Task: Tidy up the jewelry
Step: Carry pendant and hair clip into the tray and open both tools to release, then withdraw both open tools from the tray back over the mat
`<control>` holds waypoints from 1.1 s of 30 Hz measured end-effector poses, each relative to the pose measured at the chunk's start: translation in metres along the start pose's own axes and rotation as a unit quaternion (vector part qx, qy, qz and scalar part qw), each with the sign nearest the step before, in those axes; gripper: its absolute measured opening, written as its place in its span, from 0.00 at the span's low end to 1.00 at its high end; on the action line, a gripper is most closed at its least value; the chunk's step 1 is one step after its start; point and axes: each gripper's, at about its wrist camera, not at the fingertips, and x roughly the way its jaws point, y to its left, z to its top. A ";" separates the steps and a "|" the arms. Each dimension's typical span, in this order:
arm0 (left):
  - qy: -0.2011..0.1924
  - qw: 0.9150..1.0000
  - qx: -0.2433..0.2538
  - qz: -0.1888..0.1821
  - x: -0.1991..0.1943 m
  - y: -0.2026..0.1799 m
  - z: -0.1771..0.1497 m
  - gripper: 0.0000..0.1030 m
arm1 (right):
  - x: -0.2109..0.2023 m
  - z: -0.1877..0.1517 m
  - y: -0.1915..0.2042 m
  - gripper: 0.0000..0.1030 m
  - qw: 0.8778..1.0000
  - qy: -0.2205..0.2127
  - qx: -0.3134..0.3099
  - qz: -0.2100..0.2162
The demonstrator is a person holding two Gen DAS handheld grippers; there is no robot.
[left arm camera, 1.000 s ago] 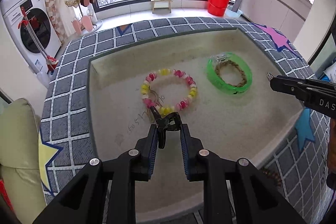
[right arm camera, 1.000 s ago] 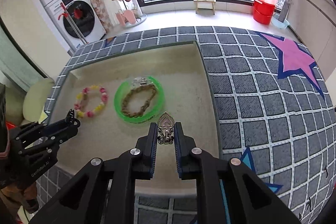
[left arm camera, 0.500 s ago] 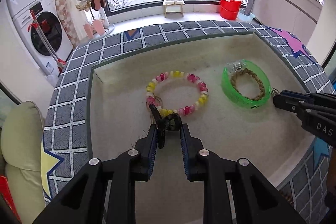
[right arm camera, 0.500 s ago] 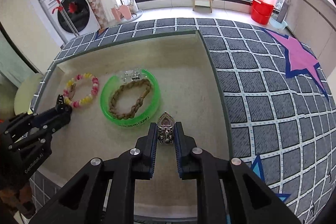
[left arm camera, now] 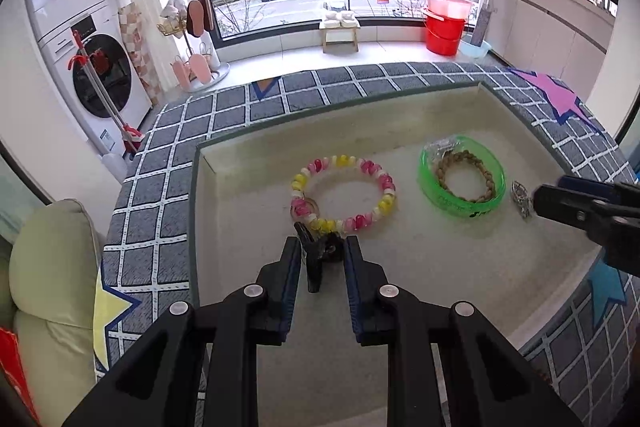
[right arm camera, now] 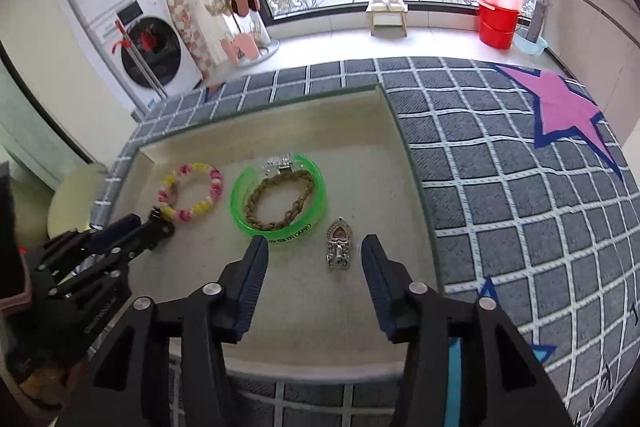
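1. The silver pendant (right arm camera: 338, 245), metallic and ornate with a pink heart-shaped stone, lies flat on the beige tray (right arm camera: 400, 131) floor between the wide-spread fingers of the right tool (right arm camera: 314, 259).
2. Its long axis runs 12 to 6 o'clock, heart end at 12.
3. The smooth translucent green bangle (right arm camera: 280, 201) rings a braided brown bracelet (right arm camera: 280, 201) at the pendant's 10 o'clock.
4. The left tool (left arm camera: 320, 259) grips a black clip (left arm camera: 318, 255) beside the pink-and-yellow beaded bracelet (left arm camera: 344, 193).

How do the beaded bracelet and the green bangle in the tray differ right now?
The beaded bracelet is a ring of separate pink, yellow and white beads; the green bangle is one smooth translucent band.

The green bangle has a braided brown bracelet lying inside it; the beaded bracelet encloses mostly bare tray floor.

The beaded bracelet lies by the left hand-held gripper, the green bangle nearer the open right hand-held gripper.

Both lie flat in the tray.
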 end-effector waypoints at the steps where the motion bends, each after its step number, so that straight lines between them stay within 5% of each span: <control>1: -0.001 1.000 -0.002 -0.001 -0.001 0.000 0.000 0.35 | -0.004 -0.001 -0.001 0.52 1.000 -0.002 0.004 0.002; 10: -0.027 0.999 -0.031 -0.007 -0.018 0.009 0.004 0.38 | -0.037 -0.017 -0.012 0.52 0.999 -0.014 0.030 0.005; 12: -0.031 0.999 -0.037 0.002 -0.023 0.009 0.005 0.93 | -0.042 -0.021 -0.012 0.52 0.999 -0.013 0.034 0.007; 13: -0.041 0.998 -0.042 0.009 -0.027 0.010 0.004 1.00 | -0.043 -0.022 -0.012 0.52 0.999 -0.013 0.034 0.008; 19: -0.064 0.997 -0.042 0.009 -0.047 0.012 0.004 1.00 | -0.051 -0.030 -0.004 0.59 0.999 -0.011 0.028 0.010; 23: -0.070 0.996 -0.047 0.006 -0.060 0.013 -0.003 1.00 | -0.064 -0.035 0.000 0.78 0.999 -0.025 0.027 0.020; 33: -0.057 0.997 -0.057 -0.011 -0.092 0.022 -0.043 1.00 | -0.087 -0.057 0.001 0.83 0.999 -0.032 0.031 0.022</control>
